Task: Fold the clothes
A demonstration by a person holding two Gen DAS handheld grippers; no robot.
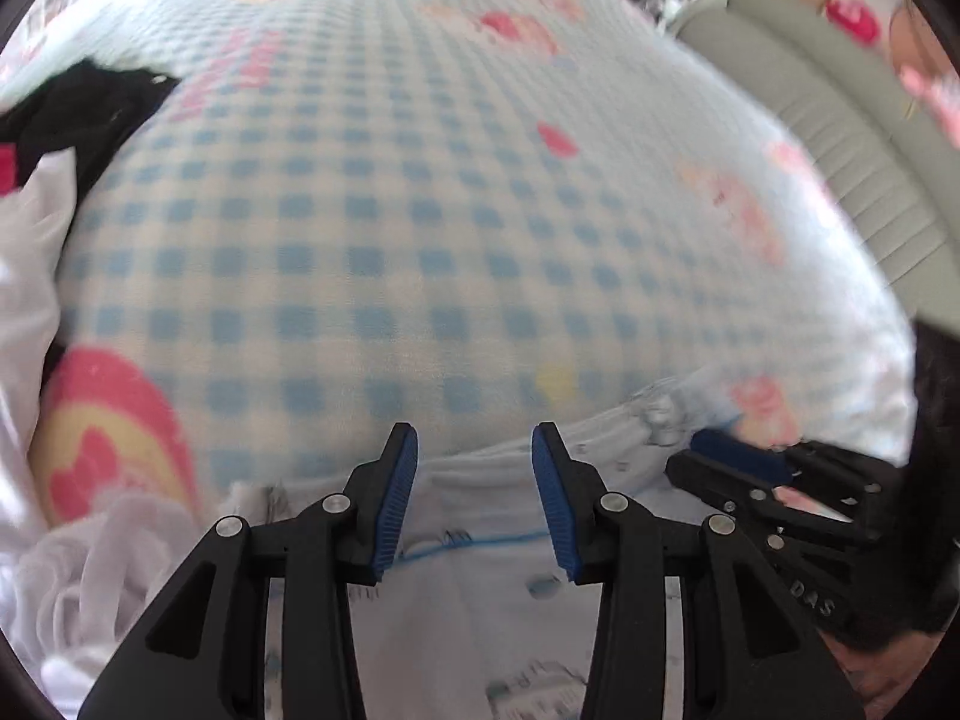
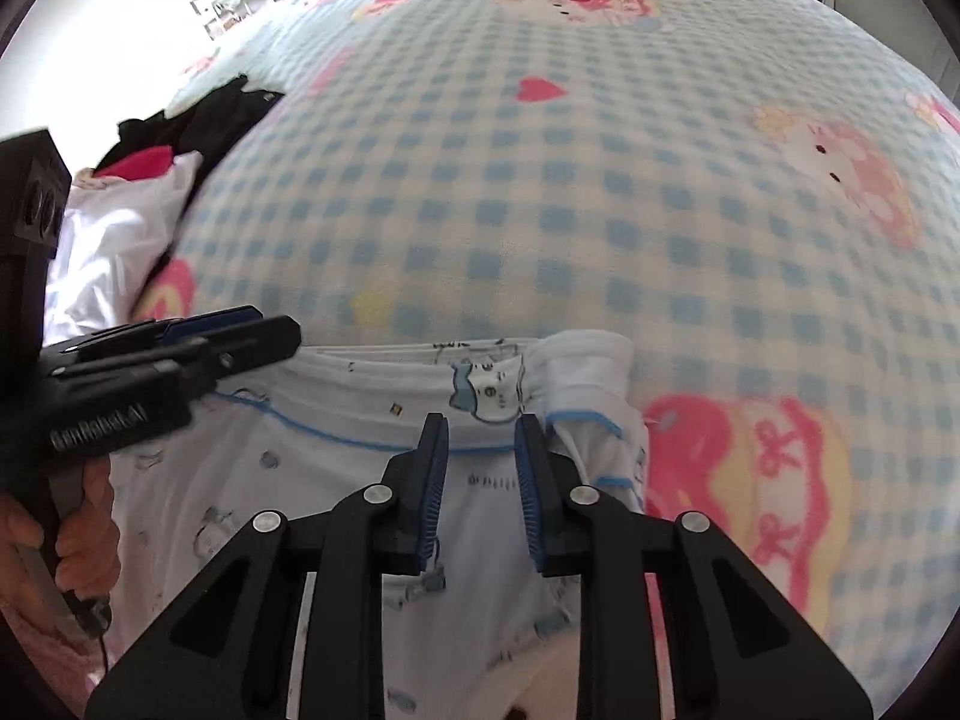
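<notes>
A white baby garment (image 1: pixel 474 600) (image 2: pixel 336 480) with blue stitching and small cartoon prints lies flat at the near edge of the bed. Its right end is rolled into a small bundle (image 2: pixel 591 372). My left gripper (image 1: pixel 474 438) hovers open just over the garment's upper hem, with nothing between its blue pads. It shows side-on at the left of the right wrist view (image 2: pixel 240 324). My right gripper (image 2: pixel 482 426) is open with a narrower gap, above the blue seam and near the rolled end. In the left wrist view it shows low on the right (image 1: pixel 738 462).
A blue-and-white checked blanket (image 2: pixel 600 210) (image 1: pixel 390 210) with pink cartoon prints covers the bed. A pile of black, red and white clothes (image 2: pixel 150 150) (image 1: pixel 72 114) lies at the left. A grey padded seat (image 1: pixel 840 138) stands at the far right. A hand (image 2: pixel 78 540) holds the left gripper.
</notes>
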